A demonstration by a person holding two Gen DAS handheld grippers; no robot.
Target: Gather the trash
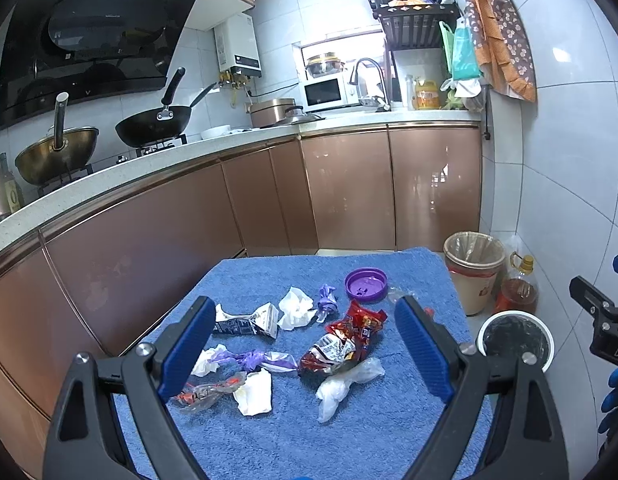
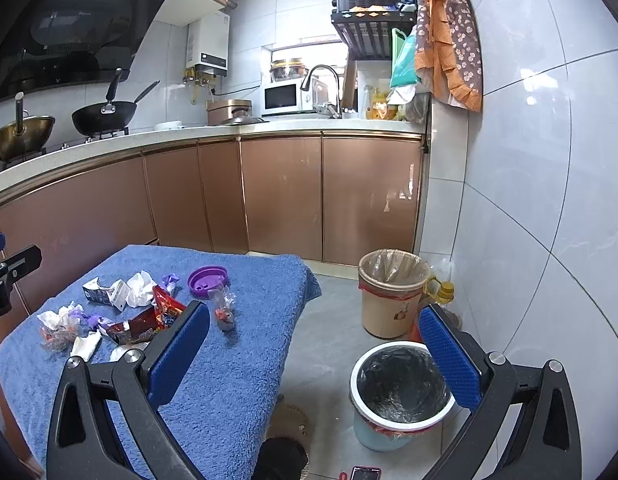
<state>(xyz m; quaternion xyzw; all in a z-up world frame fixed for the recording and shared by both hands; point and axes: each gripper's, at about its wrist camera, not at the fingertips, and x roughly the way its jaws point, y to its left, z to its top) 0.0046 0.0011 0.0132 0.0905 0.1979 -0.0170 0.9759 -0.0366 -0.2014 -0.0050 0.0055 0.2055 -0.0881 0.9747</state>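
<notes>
Left tongs (image 1: 305, 344), jaws wide and empty like the right tongs (image 2: 313, 354), should descend squarely over the red snack wrapper (image 1: 343, 340) at 12 o'clock, pinching only foil, not towel.

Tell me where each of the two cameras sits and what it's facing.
Left wrist: on the open left claw, above the blue towel-covered table, facing the scattered wrappers and tissues; right claw's edge shows.
Right wrist: on the open right claw, facing the black-lined white-rimmed bin on the floor.
Shared: table, purple round lid, both bins.
</notes>
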